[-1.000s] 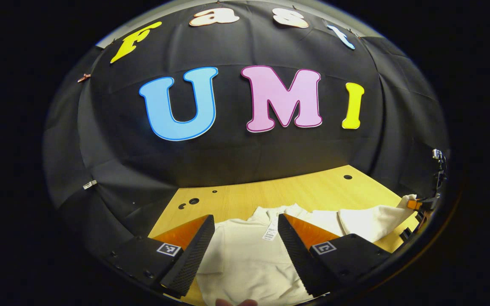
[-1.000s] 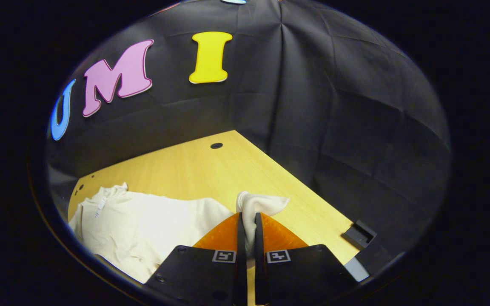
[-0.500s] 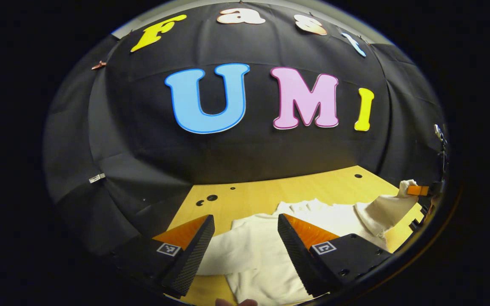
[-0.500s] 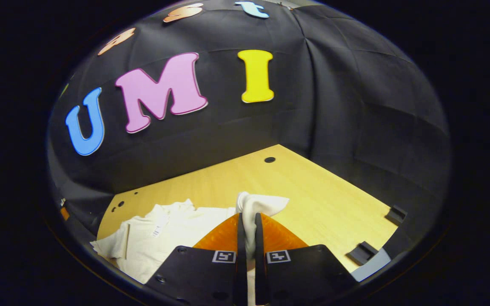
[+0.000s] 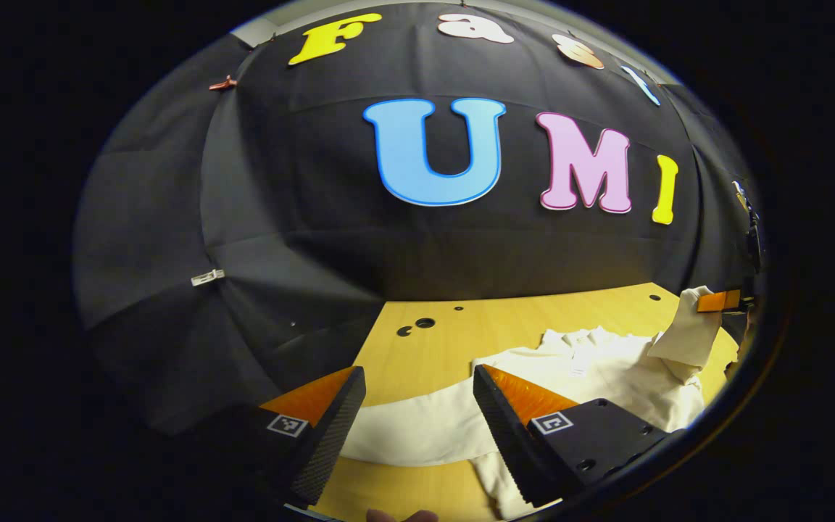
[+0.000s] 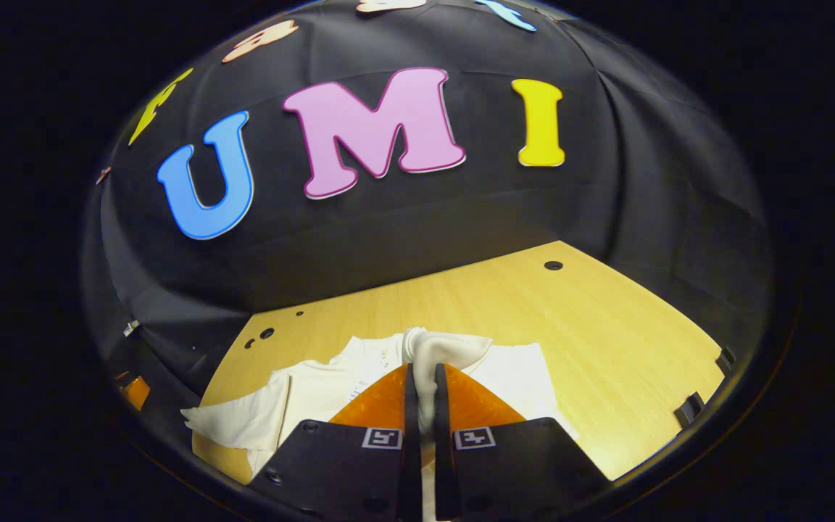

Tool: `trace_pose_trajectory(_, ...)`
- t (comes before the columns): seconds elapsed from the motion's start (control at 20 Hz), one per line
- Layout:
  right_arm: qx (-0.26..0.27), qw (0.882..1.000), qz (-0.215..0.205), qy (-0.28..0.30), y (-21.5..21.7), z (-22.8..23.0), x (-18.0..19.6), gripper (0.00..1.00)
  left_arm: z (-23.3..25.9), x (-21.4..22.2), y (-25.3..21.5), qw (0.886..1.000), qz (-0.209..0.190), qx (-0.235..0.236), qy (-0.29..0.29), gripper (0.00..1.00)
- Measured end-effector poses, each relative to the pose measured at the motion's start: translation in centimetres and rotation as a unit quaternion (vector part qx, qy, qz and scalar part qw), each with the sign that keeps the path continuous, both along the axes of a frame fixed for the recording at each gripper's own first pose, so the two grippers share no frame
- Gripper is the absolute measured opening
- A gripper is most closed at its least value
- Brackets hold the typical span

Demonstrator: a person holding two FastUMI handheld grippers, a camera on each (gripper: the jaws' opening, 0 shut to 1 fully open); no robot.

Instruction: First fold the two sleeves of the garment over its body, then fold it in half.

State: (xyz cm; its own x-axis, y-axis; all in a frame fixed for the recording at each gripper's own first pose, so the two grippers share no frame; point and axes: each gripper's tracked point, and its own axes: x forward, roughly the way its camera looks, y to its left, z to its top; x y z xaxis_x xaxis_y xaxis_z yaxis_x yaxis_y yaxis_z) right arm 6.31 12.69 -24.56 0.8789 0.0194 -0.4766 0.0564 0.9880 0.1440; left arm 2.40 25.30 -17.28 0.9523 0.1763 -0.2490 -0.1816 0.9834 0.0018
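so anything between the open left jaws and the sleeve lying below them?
Nothing visible. The sleeve lies flat on the table, bare cloth between the left gripper's open jaws.

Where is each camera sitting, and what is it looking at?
Left gripper view: rides on the left gripper, looking along its open fingers at a sleeve spread flat on the wooden table; a bit of hand peeks in at the bottom.
Right gripper view: rides on the right gripper, looking over its fingers, shut on the other sleeve's cuff, lifted above the shirt body.
Both share the cream shirt, the table and the black cloth wall.
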Motion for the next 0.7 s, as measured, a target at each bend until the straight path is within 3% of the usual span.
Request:
trace_pose_trajectory(0.35, -0.003, 0.995, 0.043, 0.095, 8.2, -8.5, -1.0, 0.12, -8.3, -0.4, 8.0, 0.996, 0.064, -0.012, 0.057, 0.96)
trace_pose_trajectory(0.7, -0.002, 0.983, 0.066, 0.172, 11.4, -14.0, -3.4, 0.15, -14.2, 0.8, 12.6, 0.99, 0.091, -0.016, 0.11, 0.96)
